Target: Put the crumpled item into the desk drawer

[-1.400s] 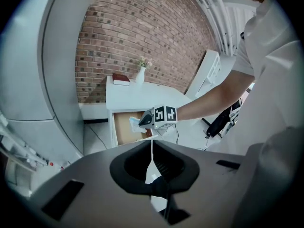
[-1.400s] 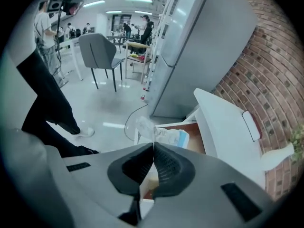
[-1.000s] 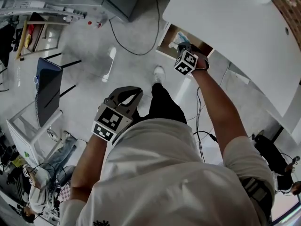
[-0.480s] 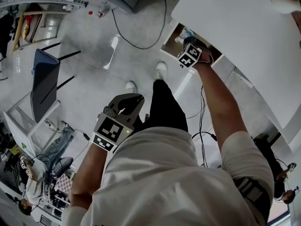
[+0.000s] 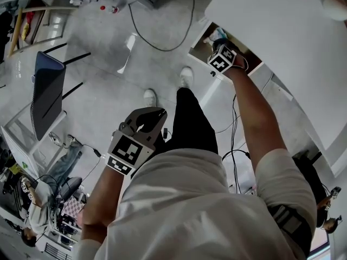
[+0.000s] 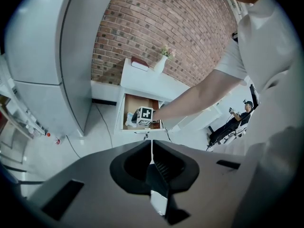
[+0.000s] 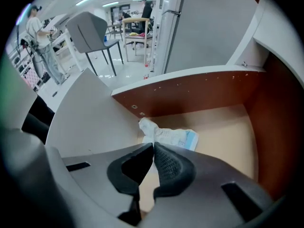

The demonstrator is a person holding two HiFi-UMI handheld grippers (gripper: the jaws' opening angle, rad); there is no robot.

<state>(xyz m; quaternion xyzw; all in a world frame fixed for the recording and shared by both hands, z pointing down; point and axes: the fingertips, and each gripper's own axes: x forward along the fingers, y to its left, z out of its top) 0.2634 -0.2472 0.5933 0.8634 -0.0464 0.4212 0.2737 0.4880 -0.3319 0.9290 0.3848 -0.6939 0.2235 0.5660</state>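
The crumpled item, a white and blue wrapper, lies on the wooden floor of the open desk drawer, near its left wall. My right gripper is inside the drawer, just short of the item; its jaws are pressed together with nothing visible between them. In the head view that gripper hangs over the drawer under the white desk. My left gripper stays close to the body, shut and empty. The left gripper view shows the drawer and the wrapper from afar.
A grey chair stands on the floor at the left, and a black cable runs across the floor near the desk. A vase and a book sit on the desk top. A tall grey cabinet stands left of the desk.
The right gripper has reached a little deeper over the drawer as the head view shifted. The left gripper has hardly moved.
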